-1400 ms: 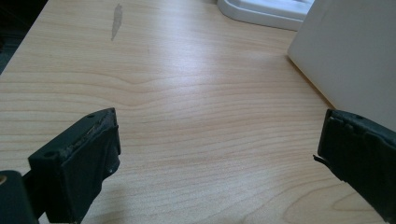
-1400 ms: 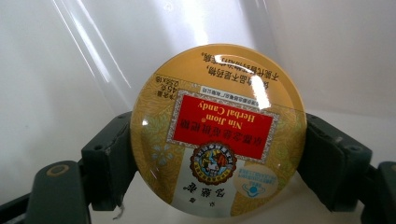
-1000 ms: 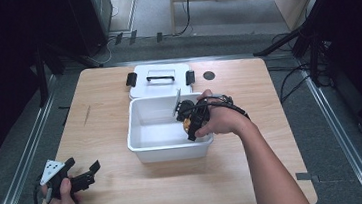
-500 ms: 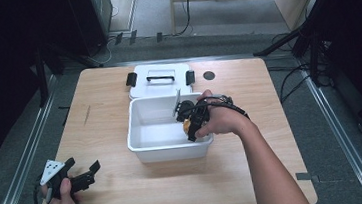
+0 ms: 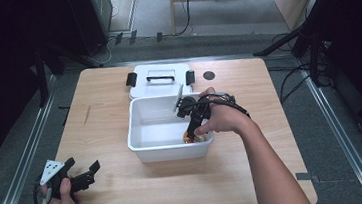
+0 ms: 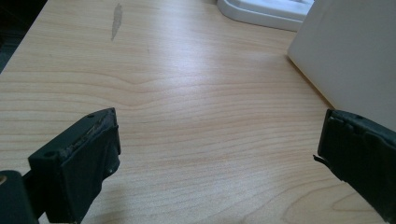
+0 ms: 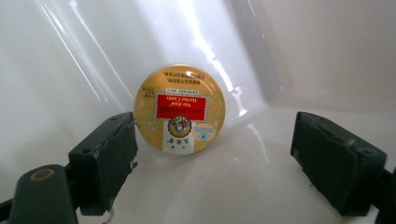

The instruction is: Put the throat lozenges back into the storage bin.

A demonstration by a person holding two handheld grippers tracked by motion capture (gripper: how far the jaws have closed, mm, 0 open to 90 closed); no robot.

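My right hand-held gripper (image 5: 190, 131) is lowered into the white bin (image 5: 143, 147), at its near right corner. In the right gripper view the jaws stand wide apart, gripping nothing. A round gold tin (image 7: 179, 109) with a red label sits on the bin floor against the wall. It lies nearer the left jaw, which is close beside it; I cannot tell whether that jaw touches it. The tin is not between closed jaws. In the high view it shows only as a small gold patch (image 5: 192, 138) under my hand (image 5: 221, 119).

My left hand-held gripper (image 5: 86, 175) rests low at the near left corner of the worktop (image 5: 96, 125), well apart from the bin. Its jaws are spread wide with bare wood between them, as the left gripper view shows (image 6: 217, 144). The bin's side wall (image 6: 355, 56) stands at that view's right edge.

The bin's white lid (image 5: 159, 79), with a black handle and black clips, lies flat on the worktop just behind the bin. A small dark round mark (image 5: 209, 75) sits on the wood to the lid's right
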